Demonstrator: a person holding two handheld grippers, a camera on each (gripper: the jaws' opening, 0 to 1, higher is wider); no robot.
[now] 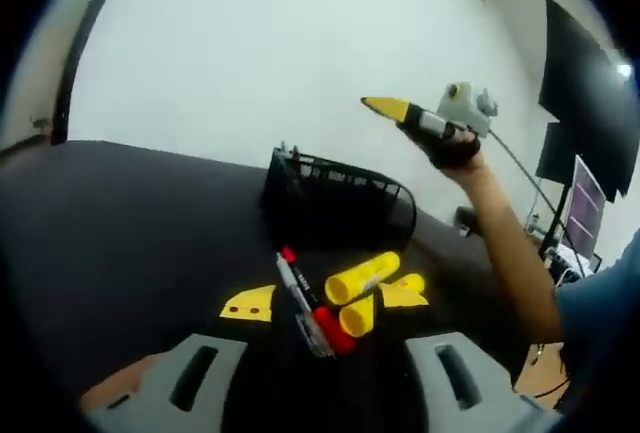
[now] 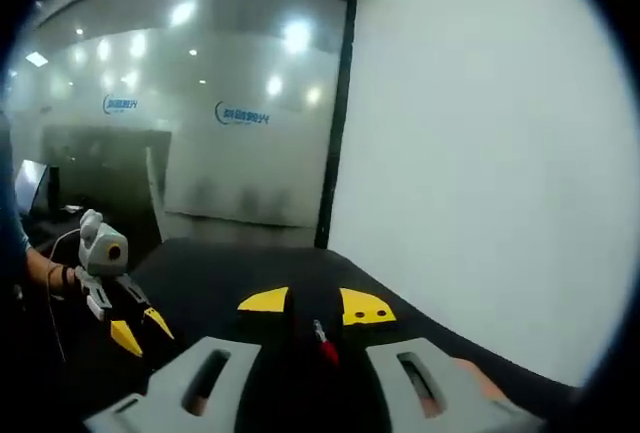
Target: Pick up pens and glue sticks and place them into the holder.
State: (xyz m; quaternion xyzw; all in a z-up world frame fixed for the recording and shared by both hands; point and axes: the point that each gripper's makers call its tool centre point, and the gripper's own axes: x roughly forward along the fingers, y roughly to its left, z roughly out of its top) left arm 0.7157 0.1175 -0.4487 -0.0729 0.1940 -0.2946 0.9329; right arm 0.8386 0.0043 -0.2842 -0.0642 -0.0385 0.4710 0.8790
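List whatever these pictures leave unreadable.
- Holder contents: in the left gripper view, its dark mesh wall hides the inside.
- Pen label: in the left gripper view, the print is too small and blurred to read.
- Right claw grip: in the right gripper view, a dark red-tipped thing between the jaws blends into the black table. Whether it is clamped is unclear.

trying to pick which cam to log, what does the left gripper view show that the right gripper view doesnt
Left gripper view alone: the mesh holder, two glue sticks and a red-capped pen lying before it on the black table, and the right gripper raised in a hand above the holder.

Right gripper view alone: a glass wall with reflected lights, a red-tipped pen between its yellow fingertips, and the left gripper low over the table.

Both: the black table and the white wall.
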